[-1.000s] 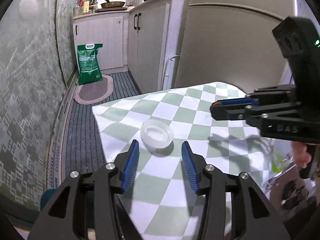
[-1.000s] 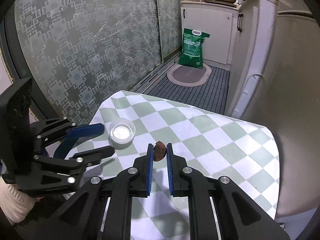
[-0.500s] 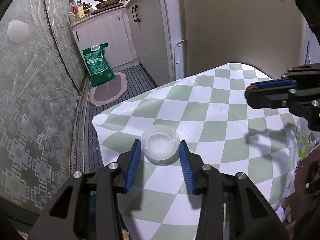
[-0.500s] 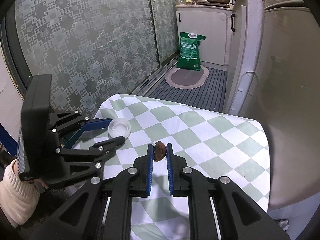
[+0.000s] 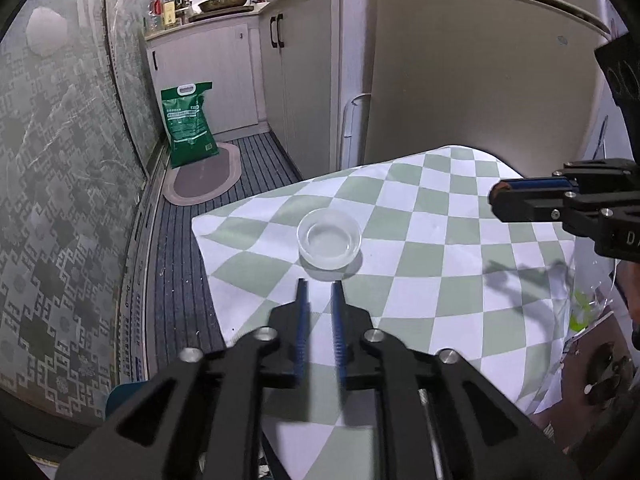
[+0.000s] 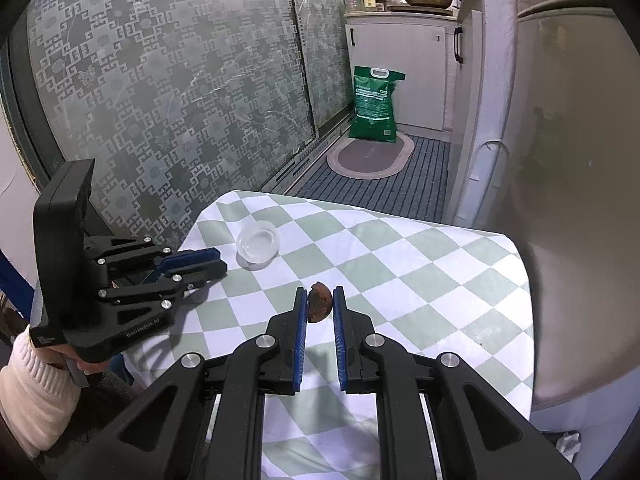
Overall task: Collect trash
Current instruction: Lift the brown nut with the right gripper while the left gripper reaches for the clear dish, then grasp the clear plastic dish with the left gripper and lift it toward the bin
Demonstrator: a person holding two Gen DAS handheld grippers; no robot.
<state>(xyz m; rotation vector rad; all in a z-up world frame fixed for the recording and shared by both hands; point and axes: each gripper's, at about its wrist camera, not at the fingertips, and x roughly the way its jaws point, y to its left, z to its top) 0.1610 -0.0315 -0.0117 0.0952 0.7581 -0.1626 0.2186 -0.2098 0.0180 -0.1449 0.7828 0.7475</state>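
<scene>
right wrist, green bag (image 6: 375,105) print unreadable, hand-held gripper (image 6: 320,294) pinching brown scrap (image 6: 319,302)

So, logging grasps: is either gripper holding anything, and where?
Right gripper pinches the brown scrap by its sides. Left gripper, jaws closing, holds nothing.

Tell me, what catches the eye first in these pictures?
The green-and-white checked tablecloth fills both views. On it, near its left corner, sits a small clear round plastic dish, just ahead of the closing, empty left claw. The right claw pinches a brown shell-like scrap mid-table.
</scene>
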